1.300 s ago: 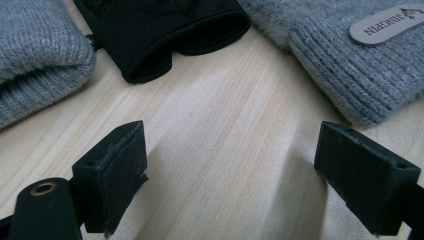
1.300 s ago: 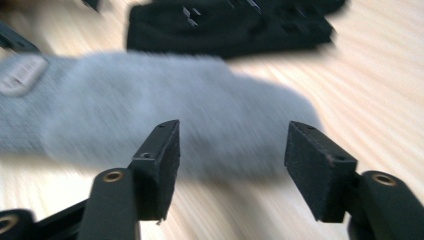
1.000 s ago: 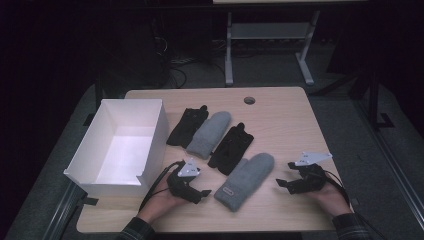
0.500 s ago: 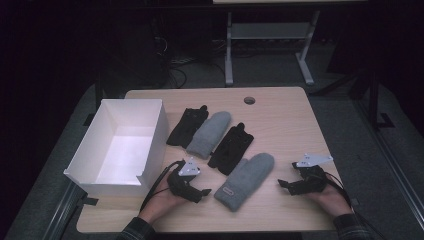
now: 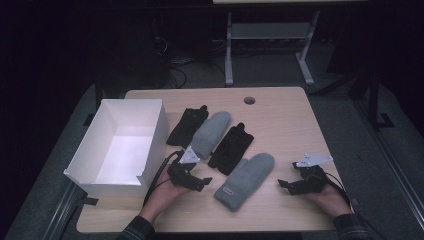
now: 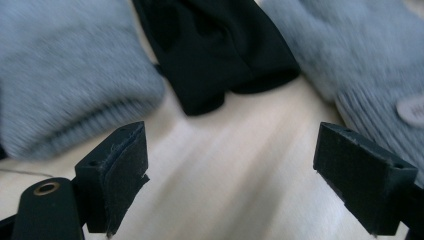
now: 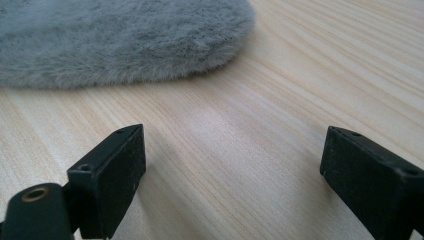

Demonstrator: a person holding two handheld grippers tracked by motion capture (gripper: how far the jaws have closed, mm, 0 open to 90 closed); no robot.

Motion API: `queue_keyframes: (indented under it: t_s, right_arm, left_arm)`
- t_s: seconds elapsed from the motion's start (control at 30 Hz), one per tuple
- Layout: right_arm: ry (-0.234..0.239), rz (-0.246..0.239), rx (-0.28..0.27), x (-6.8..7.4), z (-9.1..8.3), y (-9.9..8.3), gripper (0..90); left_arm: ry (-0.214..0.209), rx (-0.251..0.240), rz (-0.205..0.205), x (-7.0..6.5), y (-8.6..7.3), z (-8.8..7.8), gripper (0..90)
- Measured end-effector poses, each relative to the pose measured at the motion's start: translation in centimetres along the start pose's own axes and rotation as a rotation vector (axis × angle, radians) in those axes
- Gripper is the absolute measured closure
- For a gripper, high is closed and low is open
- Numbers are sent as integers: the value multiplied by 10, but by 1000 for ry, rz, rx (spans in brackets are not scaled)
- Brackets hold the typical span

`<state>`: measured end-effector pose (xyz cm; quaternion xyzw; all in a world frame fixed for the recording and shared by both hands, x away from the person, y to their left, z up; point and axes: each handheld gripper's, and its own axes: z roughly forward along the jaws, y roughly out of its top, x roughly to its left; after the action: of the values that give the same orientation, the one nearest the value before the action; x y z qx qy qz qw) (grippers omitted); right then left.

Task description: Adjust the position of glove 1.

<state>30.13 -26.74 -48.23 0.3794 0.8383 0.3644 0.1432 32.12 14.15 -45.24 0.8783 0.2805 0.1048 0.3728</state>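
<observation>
Four gloves lie in a row on the wooden table [image 5: 285,115]: a black glove [image 5: 187,125], a grey mitten [image 5: 212,132], a second black glove [image 5: 231,147] and a nearer grey mitten [image 5: 245,180]. My left gripper [image 5: 200,182] rests on the table just left of the nearer mitten, open over bare wood [image 6: 230,185]. Ahead of it are a grey mitten's cuff [image 6: 65,75], the black glove [image 6: 215,50] and the labelled mitten [image 6: 360,65]. My right gripper [image 5: 285,186] sits to the right of that mitten. Its jaws [image 7: 235,185] have just been opening and stand open with nothing between them, the mitten's fuzzy tip [image 7: 115,40] ahead.
An open white box [image 5: 120,145] stands at the table's left side, close to my left hand. A round cable hole [image 5: 249,100] is near the far edge. Bare wood stretches across the right part of the table. A metal stand [image 5: 270,40] is on the floor beyond.
</observation>
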Motion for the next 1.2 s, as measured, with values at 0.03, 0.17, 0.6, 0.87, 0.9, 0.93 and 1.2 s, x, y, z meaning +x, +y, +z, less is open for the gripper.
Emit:
queue_keyframes:
  t_s: [0.03,0.17,0.6,0.87,0.9,0.93,1.2]
  right_arm:
    - [0,0,0,0,0,0,108]
    - [0,0,0,0,0,0,108]
    - [0,0,0,0,0,0,108]
    - [0,1,0,0,0,0,108]
    - [0,0,2,0,0,0,108]
    - [0,0,2,0,0,0,108]
    - [-1,1,0,0,0,0,108]
  left_arm:
    - [12,-7,-8,3,5,0,137]
    - [21,-6,-37,11,15,-1,138]
    - [86,-27,-94,44,52,10,161]
    - [124,-35,-125,68,65,21,192]
    - [135,-29,-128,75,69,24,203]
    - [135,-29,-128,75,69,24,210]
    - [150,-14,-170,97,80,41,242]
